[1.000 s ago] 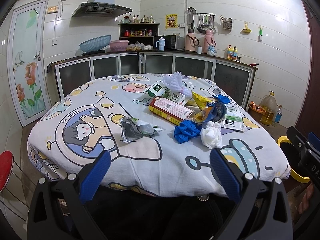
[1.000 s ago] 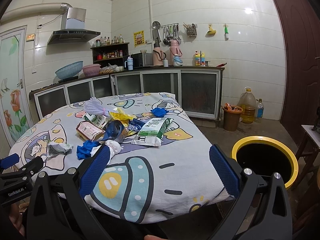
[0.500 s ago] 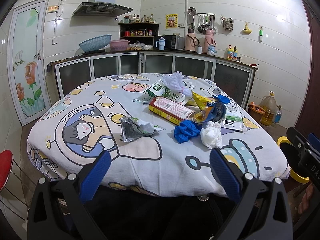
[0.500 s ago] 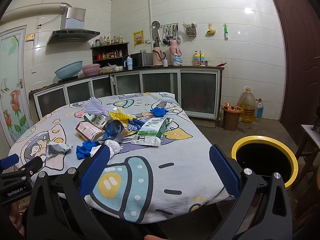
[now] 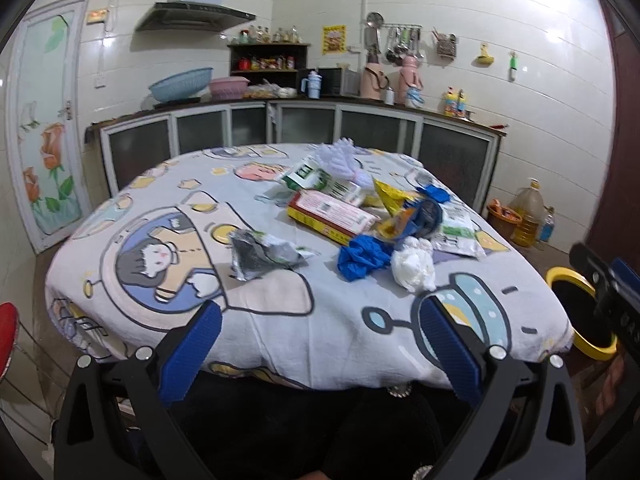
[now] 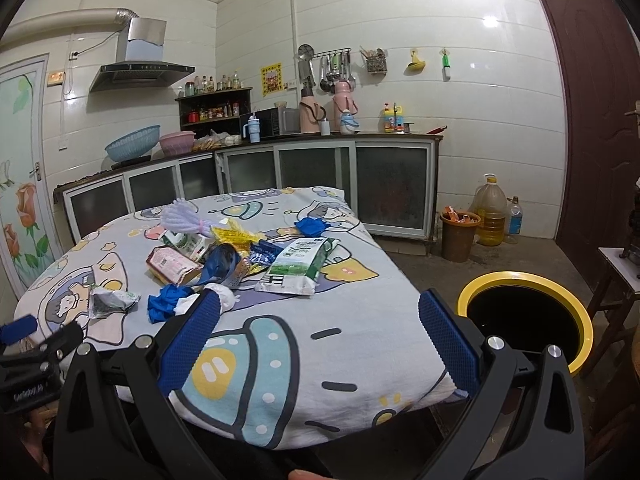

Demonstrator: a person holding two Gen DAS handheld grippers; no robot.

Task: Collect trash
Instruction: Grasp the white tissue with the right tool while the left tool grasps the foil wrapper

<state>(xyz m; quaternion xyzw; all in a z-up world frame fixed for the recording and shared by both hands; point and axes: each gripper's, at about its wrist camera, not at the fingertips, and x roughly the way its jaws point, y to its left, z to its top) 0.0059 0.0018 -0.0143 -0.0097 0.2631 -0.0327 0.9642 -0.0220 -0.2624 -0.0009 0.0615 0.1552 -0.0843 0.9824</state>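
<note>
Trash is piled mid-table on the cartoon-print tablecloth [image 5: 280, 320]: a crumpled white tissue wad [image 5: 413, 268], a scrunched blue glove [image 5: 362, 259] and a torn silver wrapper [image 5: 260, 254] sit closest. Nothing's picked up yet, so this looks like the approach. The left gripper [image 5: 320, 340] and right gripper [image 6: 320, 330] both hang wide open, empty, at the near edge. Next probably means reaching in for the tissue, then the yellow-rimmed black bin [image 6: 528, 316] on the floor, right.

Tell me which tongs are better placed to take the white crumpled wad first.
Probably the right tongs: the white wad lies just beyond their left finger, and the yellow-rimmed bin is on that side. Both tongs are open and empty.
</note>
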